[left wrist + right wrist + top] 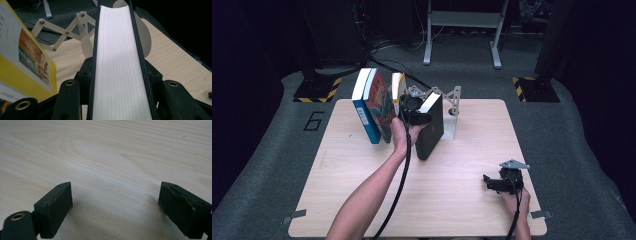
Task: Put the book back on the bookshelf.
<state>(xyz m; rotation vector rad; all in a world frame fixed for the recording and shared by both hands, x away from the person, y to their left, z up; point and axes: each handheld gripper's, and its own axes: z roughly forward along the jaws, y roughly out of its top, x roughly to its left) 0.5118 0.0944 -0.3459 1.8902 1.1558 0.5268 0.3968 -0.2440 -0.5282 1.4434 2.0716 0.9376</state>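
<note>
Fingers of the left gripper (120, 82) are clamped on a thick black-covered hardback book (432, 131), one jaw flat against each cover with the white page block between them. That book stands tilted on the pale wooden table (362, 200), just beside a white folding scissor-type bookend (452, 107), with a yellow-covered book (27, 57) close on its other side and a blue-spined book (364, 107) beyond that. It looks heavy and rigid, with smooth covers that could slide, so a hold across both boards near the fore edge seems soundest; pinching pages alone would likely crease them. Well apart, the right gripper (115, 202) rests on the table near the person's edge, jaws spread wide with nothing between them.
</note>
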